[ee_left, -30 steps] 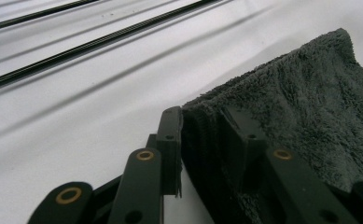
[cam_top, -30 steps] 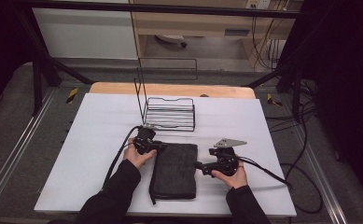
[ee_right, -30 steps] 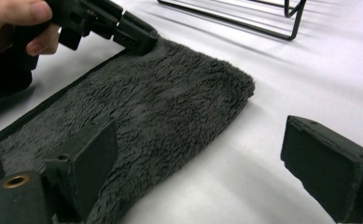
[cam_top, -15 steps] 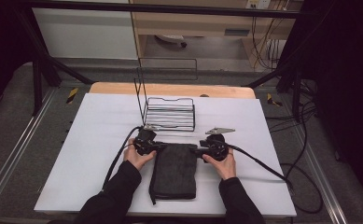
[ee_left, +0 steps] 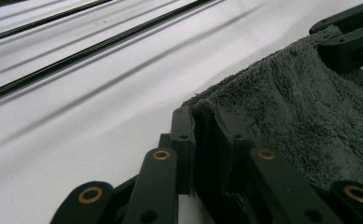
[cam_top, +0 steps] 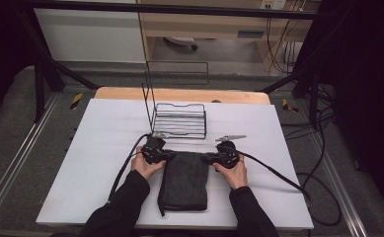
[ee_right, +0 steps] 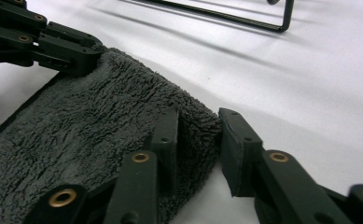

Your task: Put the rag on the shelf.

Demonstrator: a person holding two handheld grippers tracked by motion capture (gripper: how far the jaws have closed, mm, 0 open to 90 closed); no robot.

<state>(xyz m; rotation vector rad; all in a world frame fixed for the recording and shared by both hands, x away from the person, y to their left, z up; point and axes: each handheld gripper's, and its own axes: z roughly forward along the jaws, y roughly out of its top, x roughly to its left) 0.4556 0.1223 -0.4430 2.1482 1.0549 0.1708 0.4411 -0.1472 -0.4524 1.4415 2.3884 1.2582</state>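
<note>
Two far corners of the dark towel (cam_top: 184,180), lying on the white worktop (cam_top: 96,148) just short of the wire rack (cam_top: 179,120), are engaged: left hand-held gripper (ee_left: 206,140) clenched on one, right hand-held gripper (ee_right: 198,147) astride the other, unclosed; any lift or fold remains.

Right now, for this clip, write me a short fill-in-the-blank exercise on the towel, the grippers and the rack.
1. The dark grey towel lies on the ____ table cover.
2. The left gripper has its jaws closed on the towel's far ____ corner.
3. The right gripper has its jaws ____ around the other far corner, with a gap on one side.
4. The black wire rack stands ____ the towel, farther from the person.

Missing words: white; left; open; behind
</note>
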